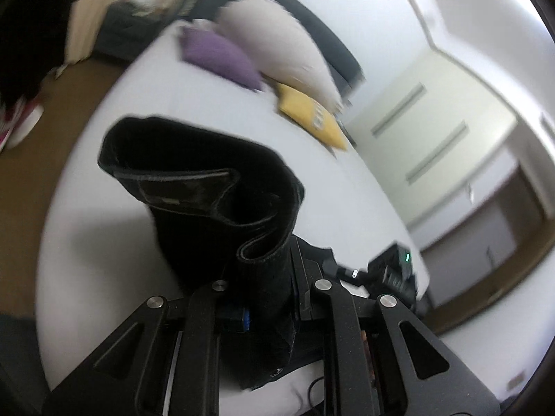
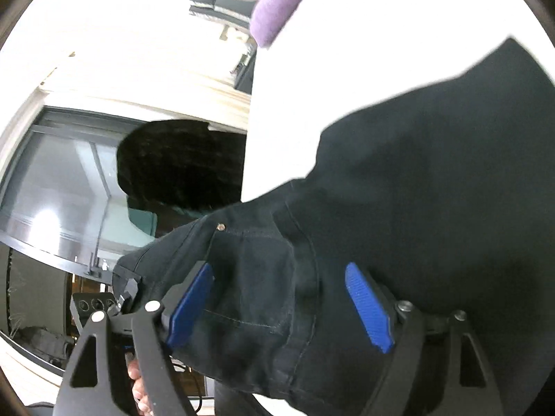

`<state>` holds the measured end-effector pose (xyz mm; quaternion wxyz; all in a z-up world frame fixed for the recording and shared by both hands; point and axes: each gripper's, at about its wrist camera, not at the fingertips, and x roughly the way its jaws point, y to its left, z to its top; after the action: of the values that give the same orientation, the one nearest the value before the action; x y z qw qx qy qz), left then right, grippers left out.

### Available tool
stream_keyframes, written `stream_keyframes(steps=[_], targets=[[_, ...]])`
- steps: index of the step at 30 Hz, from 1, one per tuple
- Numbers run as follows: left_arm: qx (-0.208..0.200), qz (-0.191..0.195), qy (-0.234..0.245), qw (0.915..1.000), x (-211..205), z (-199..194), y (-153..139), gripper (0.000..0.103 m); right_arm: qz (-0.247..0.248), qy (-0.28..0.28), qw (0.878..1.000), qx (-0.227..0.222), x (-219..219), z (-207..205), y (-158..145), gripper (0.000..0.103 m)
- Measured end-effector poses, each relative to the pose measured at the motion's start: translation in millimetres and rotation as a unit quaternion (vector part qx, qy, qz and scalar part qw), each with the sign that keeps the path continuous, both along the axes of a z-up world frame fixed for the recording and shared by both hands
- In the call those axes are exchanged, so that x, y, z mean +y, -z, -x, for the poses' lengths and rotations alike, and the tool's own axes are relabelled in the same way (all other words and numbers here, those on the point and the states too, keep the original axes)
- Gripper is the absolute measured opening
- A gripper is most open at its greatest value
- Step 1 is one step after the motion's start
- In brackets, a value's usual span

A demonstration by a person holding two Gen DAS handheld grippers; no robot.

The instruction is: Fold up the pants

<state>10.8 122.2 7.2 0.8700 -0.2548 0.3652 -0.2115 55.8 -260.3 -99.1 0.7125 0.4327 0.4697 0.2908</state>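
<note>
The black pants (image 1: 204, 187) lie on a white bed (image 1: 104, 228). In the left wrist view my left gripper (image 1: 267, 298) is shut on a bunched fold of the pants and holds the waistband end lifted, its opening facing the camera. In the right wrist view the pants (image 2: 433, 180) spread across the bed to the right, with a pocket and rivet in front. My right gripper (image 2: 281, 301) is open, its blue pads (image 2: 369, 308) standing on either side of the pocket area, the fabric between them.
A purple pillow (image 1: 218, 57), a white pillow (image 1: 277, 38) and a yellow cushion (image 1: 312, 114) lie at the bed's far end. A brown floor (image 1: 20, 187) lies left of the bed, wardrobes (image 1: 451, 159) right. A window (image 2: 59, 194) shows in the right wrist view.
</note>
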Motion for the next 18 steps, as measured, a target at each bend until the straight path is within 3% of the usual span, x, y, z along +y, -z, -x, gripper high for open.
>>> stream_keyframes(steps=[4, 9, 14, 18], targets=[[-0.016, -0.071, 0.067, 0.9951, -84.8, -13.7, -2.7, 0.014, -0.019, -0.012, 1.000, -0.014, -30.6, -0.8, -25.5, 0.082], [-0.016, -0.161, 0.142, 0.9764, -184.7, -18.2, 33.8, 0.014, 0.016, -0.041, 0.998, -0.049, -45.9, 4.7, -64.8, 0.087], [-0.013, -0.238, 0.194, 0.9515, -247.7, -7.4, 64.0, 0.014, 0.062, -0.051, 0.997, 0.005, -45.9, 14.5, -36.9, 0.088], [-0.030, -0.284, 0.202, 0.9368, -268.7, -2.4, 74.2, 0.014, 0.077, -0.052, 0.996, 0.013, -44.5, 21.3, -25.7, 0.086]])
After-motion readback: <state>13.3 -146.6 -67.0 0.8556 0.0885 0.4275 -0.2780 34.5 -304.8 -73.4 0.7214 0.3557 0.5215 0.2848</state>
